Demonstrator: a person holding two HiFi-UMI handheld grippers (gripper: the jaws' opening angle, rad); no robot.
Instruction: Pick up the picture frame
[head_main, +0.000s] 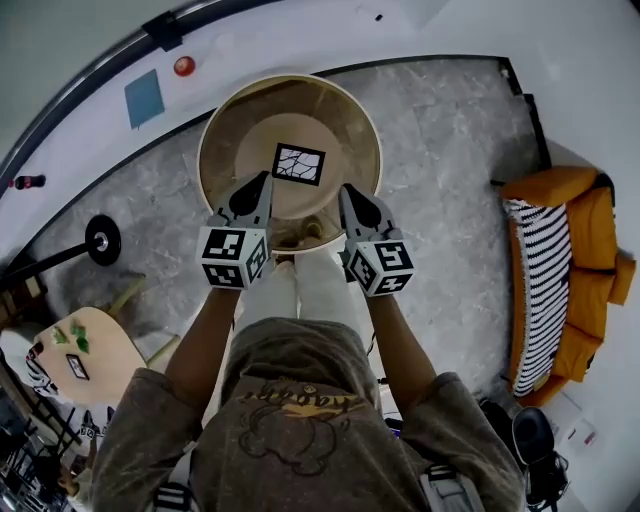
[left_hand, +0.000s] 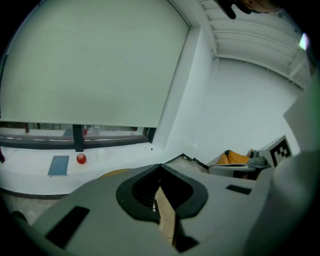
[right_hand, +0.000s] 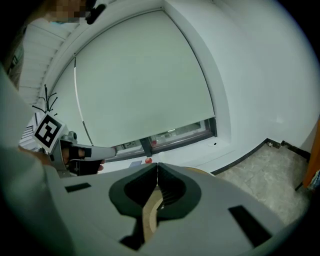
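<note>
At upper centre of head view, picture frame (head_main: 298, 164) lies flat on round table (head_main: 240, 120), just beyond left gripper (head_main: 262, 182) & right gripper (head_main: 346, 192). Both jaws pressed together, empty. Best approach, IMO: spread one gripper's jaws first, then take a frame edge.

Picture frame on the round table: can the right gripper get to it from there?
Probably yes. The picture frame sits alone on the table, with nothing between it and the right gripper. Its jaws are shut, so they must open first.
</note>
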